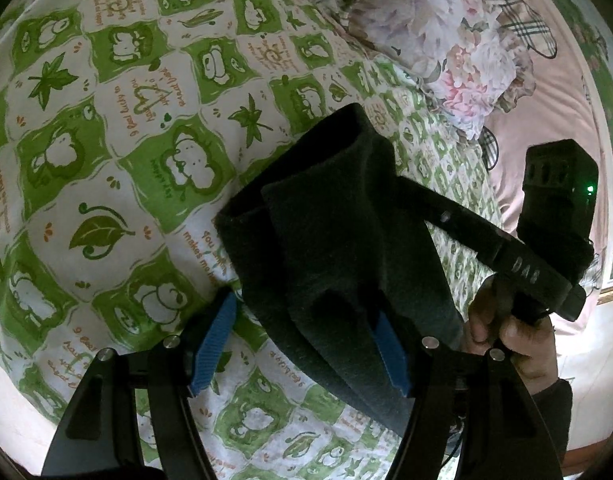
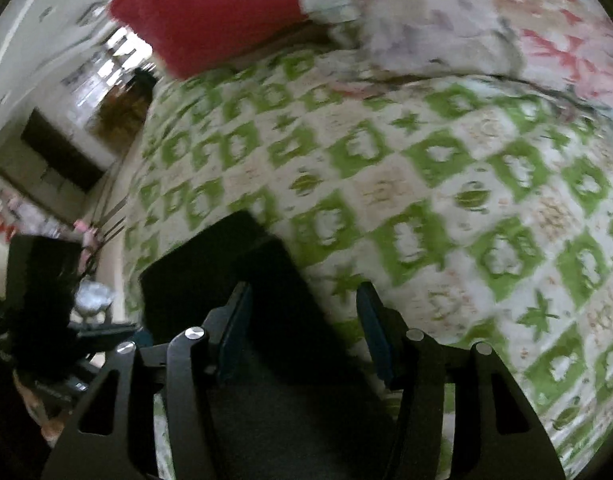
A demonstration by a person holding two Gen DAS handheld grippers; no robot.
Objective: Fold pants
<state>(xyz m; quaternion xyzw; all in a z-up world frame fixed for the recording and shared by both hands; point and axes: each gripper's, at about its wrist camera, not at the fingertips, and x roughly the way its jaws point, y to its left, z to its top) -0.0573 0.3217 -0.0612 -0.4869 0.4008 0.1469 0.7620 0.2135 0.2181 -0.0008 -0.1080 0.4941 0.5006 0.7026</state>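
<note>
Left wrist view: the dark pants [image 1: 338, 236] lie bunched on the green-patterned bedspread [image 1: 106, 128]. The left gripper [image 1: 306, 344] stands spread, its right pad against the cloth, not clamping. Beyond the pants, a hand [image 1: 506, 332] holds the right gripper [image 1: 410, 188].

Right wrist view, blurred: the right gripper [image 2: 302, 332] straddles the pants [image 2: 242, 280]; whether it pinches them I cannot tell. Only here, a red cushion [image 2: 218, 8] lies past the bedspread [image 2: 466, 184].

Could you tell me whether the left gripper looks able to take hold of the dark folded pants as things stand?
Probably yes. The left gripper stands open over the green-and-white patterned bedspread, and the dark folded pants already lie against its right finger; nothing blocks the way.
</note>
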